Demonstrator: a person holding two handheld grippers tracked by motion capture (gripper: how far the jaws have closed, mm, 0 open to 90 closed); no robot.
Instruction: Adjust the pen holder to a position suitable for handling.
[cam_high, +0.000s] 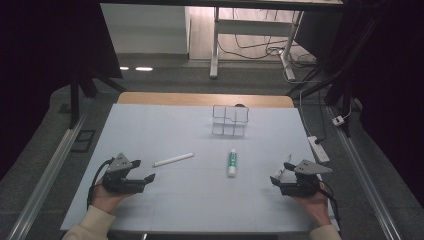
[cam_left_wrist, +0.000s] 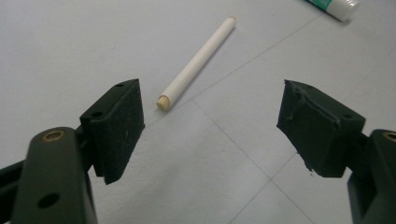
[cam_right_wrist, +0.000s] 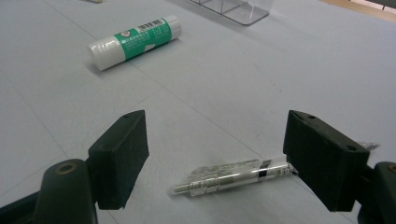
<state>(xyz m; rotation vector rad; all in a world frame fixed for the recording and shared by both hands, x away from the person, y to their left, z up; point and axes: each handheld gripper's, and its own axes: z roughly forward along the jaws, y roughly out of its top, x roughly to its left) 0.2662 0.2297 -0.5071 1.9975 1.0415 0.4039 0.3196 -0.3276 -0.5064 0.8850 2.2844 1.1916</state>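
Stationery sort, barely begun: clear organizer (cam_high: 230, 120) is standing unfilled at far centre. Left gripper (cam_high: 143, 171), jaws wide, is facing the white stick (cam_left_wrist: 196, 62); right gripper (cam_high: 280, 172), jaws wide, is straddling the clear pen (cam_right_wrist: 229, 177). Glue stick (cam_high: 232, 162) is lying mid-table.

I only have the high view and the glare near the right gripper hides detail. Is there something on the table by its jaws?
Observer: Yes, a clear pen lies flat between the open jaws of the right gripper.
Operator: Does a jaw touch it?
Observer: Its far end lies right at one jaw; I cannot tell whether they touch.
Operator: And the left gripper?
Observer: The left gripper is open; the white stick lies just beyond its jaws, cream-tipped end nearest.
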